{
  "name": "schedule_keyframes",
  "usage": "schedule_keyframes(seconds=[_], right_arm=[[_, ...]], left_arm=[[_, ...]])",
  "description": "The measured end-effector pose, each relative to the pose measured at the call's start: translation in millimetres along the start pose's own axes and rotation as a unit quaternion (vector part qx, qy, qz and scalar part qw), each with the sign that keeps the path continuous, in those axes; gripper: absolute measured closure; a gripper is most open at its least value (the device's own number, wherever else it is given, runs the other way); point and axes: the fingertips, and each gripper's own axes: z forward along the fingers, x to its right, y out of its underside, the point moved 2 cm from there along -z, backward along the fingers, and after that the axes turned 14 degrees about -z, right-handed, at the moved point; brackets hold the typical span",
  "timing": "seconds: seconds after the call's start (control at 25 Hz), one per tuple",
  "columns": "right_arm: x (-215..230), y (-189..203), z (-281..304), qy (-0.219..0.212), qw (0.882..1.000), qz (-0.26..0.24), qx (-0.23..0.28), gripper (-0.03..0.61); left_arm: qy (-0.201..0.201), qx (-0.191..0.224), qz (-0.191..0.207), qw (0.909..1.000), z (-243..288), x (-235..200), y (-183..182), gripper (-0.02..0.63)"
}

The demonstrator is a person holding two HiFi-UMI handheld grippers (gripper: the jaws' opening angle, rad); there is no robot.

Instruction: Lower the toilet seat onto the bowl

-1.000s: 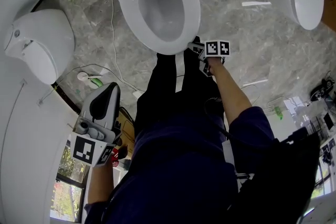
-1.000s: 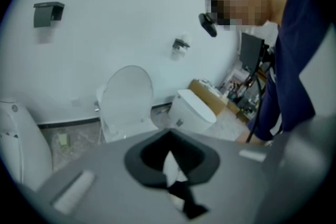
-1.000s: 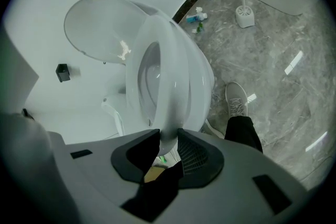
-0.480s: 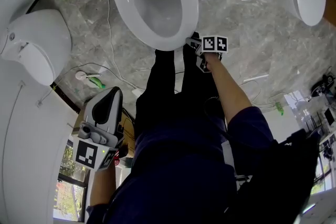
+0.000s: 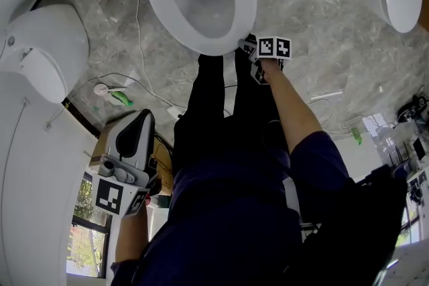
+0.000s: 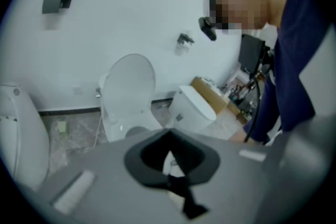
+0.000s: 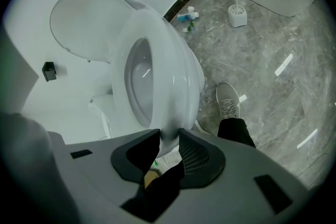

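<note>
Navy shirt (image 5: pixel 228 211), black trousers (image 5: pixel 208 110), grey shoe (image 7: pixel 228 99)

— What does your right hand-held gripper (image 7: pixel 168 141) have?

— Your jaws pinch the front edge of the white toilet seat (image 7: pixel 169 60), one pad on each side of the rim.

— And around it?

— The lid (image 7: pixel 84 21) stands raised against the white wall (image 7: pixel 31 8). Right of the seat, your grey shoe (image 7: pixel 228 102) rests on the marbled floor (image 7: pixel 268 76). A toilet brush (image 7: pixel 237 13) stands well beyond.
</note>
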Motion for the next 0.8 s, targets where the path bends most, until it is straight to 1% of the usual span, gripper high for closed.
schedule_keyframes(seconds=[0.16,0.28,0.4,0.48,0.6,0.68,0.76,0.8], right_arm=[[2,-3,6,0.017,1.000,-0.016,-0.009,0.482],[4,-1,5,0.043,0.998,-0.031,-0.029,0.482],[-1,-1,-4,0.068,0.994,-0.066,-0.045,0.482],[-9,-4,-15,0.071,0.993,-0.086,-0.037,0.482],[-40,-19,-39,0.051,0.991,-0.121,-0.002,0.496],[-74,-36,-62,0.031,0.986,-0.165,0.024,0.514],[-120,-52,-87,0.008,0.972,-0.228,0.047,0.530],[-147,-59,-101,-0.004,0.963,-0.264,0.058,0.535]], left_arm=[[-0.007,-0.004,-0.006,1.0000,-3,-4,4,0.612],[-0.004,0.003,-0.003,1.0000,-5,-4,3,0.612],[0.001,0.014,-0.001,0.9999,-9,-2,-2,0.612],[0.007,0.030,-0.002,0.9995,-12,1,-8,0.612],[0.018,0.053,-0.002,0.9984,-19,8,-20,0.612],[0.023,0.069,0.003,0.9973,-24,14,-29,0.612],[0.031,0.091,0.012,0.9953,-31,22,-41,0.612],[0.035,0.099,0.018,0.9943,-35,25,-47,0.612]])
